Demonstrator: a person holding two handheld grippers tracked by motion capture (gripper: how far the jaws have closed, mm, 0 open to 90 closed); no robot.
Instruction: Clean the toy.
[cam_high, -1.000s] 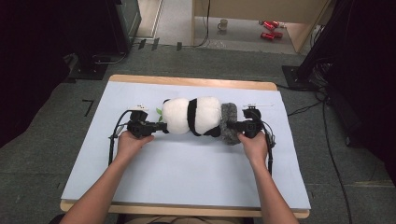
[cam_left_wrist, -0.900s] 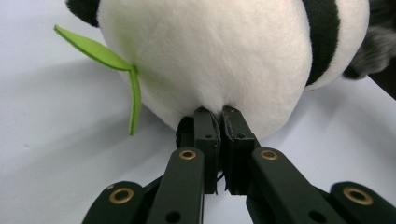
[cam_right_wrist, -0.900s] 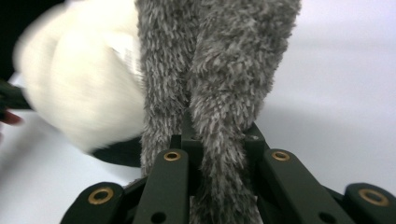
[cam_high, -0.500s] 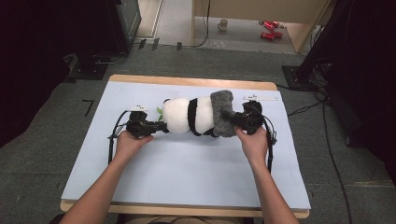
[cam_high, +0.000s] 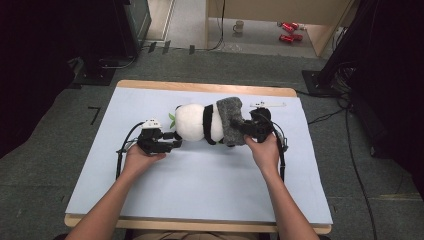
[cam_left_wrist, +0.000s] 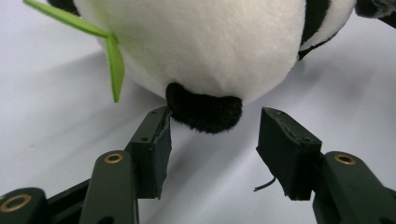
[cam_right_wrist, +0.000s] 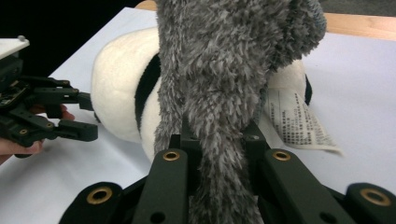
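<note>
Left gripper (cam_high: 172, 142) sits low on the pale desk (cam_high: 200, 190), just off the left end of the plush panda (cam_high: 197, 122). Its fingers (cam_left_wrist: 152, 149) have just been opening and now stand released, well parted. In the left gripper view a small black plush nub (cam_left_wrist: 205, 112) on the panda's white end lies at the mouth of the gap; the left finger's tip is at its edge, the right finger clear of it. No grip there. A green felt leaf (cam_left_wrist: 114, 63) hangs off the panda on that same end, its tip loose over the desk.

Panda lies on its side in the middle of the desk, lengthwise left to right, white body with a black band round the middle.

Grey fuzzy cloth (cam_high: 231, 120) is draped over the panda's right portion, partly covering it. A white printed tag (cam_right_wrist: 294, 121) pokes out from under the cloth onto the desk.

Right gripper (cam_high: 246, 131) is clenched on the lower edge of the grey cloth; in the right gripper view the fabric is pinched tight between its fingers (cam_right_wrist: 180, 140) and rises straight up from them.
</note>
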